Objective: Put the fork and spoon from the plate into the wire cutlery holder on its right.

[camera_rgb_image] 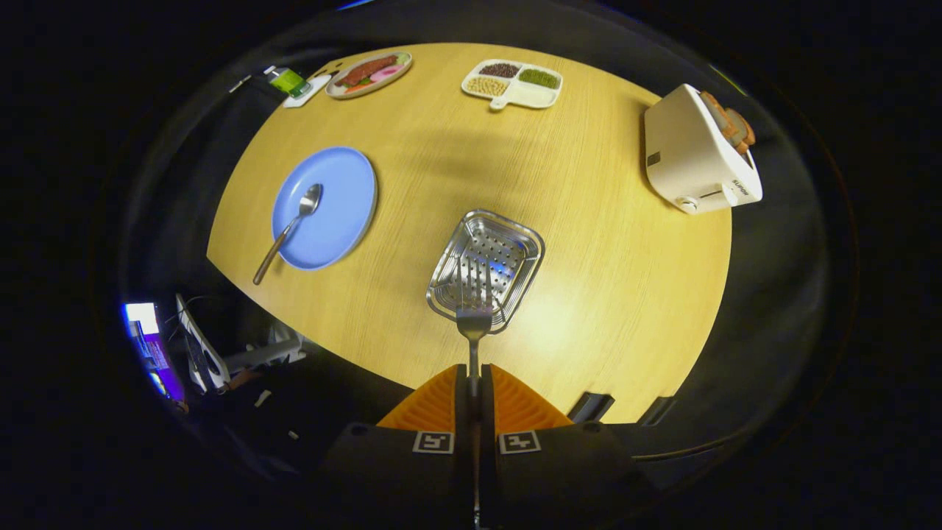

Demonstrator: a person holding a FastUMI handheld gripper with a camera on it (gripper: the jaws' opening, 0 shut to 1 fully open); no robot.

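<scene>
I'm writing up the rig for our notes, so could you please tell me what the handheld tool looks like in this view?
The tool has two wedge-shaped fingers with finely ribbed surfaces, set on a dark, blocky body. Each finger base carries a small square black-and-white marker. No cables or sleeves are visible.

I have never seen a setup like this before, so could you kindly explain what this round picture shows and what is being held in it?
The picture comes from a fisheye camera riding on a handheld two-finger gripper, looking forward along its fingers. A person carries the gripper; there is no robot arm. The fingers are shut on the handle of a fork, whose tines hang over the near end of the perforated metal cutlery holder. All of it sits on a round wooden table. To the holder's left is a blue plate with the spoon lying on it, handle past the rim. Farther off are a white toaster, a divided tray of beans and an oval dish of food.
</scene>
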